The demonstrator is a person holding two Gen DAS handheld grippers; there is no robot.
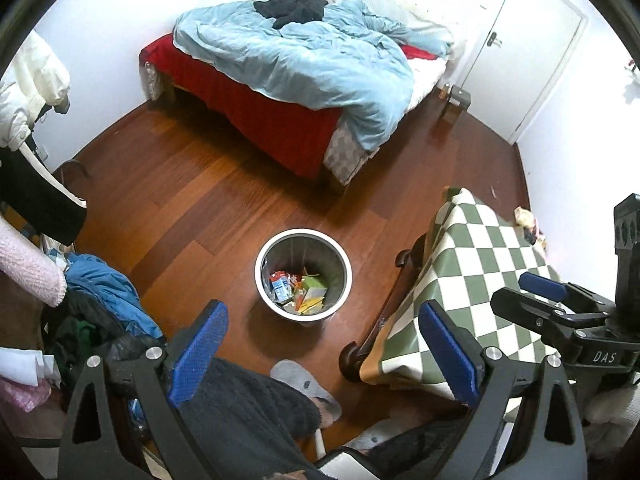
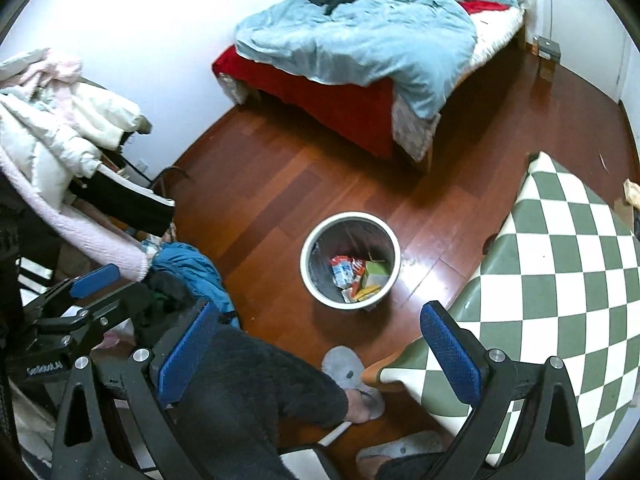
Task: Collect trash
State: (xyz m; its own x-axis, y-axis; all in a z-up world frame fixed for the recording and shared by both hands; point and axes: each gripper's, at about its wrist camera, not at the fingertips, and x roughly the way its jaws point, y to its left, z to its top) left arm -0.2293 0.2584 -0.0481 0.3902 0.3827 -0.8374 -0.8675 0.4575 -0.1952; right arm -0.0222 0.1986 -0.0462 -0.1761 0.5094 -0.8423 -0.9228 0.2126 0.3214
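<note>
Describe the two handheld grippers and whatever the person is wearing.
Both tools share one build. The left gripper has black angular arms with silver bolt heads and blue textured pads. The right gripper looks the same; seen from the left camera, its black body carries white "DAS" lettering. The person wears dark fuzzy trousers and grey slippers.

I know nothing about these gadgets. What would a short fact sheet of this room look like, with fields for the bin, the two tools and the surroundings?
place: bedroom with wooden floor
bin: round trash can standing on the floor, holding colourful wrappers and cartons
left tool: left tool open, holding nothing
right tool: right tool open, holding nothing
table: checkered tablecloth beside the can
bed: rumpled blue duvet, black clothing on top
person: slippered foot near the can
</note>
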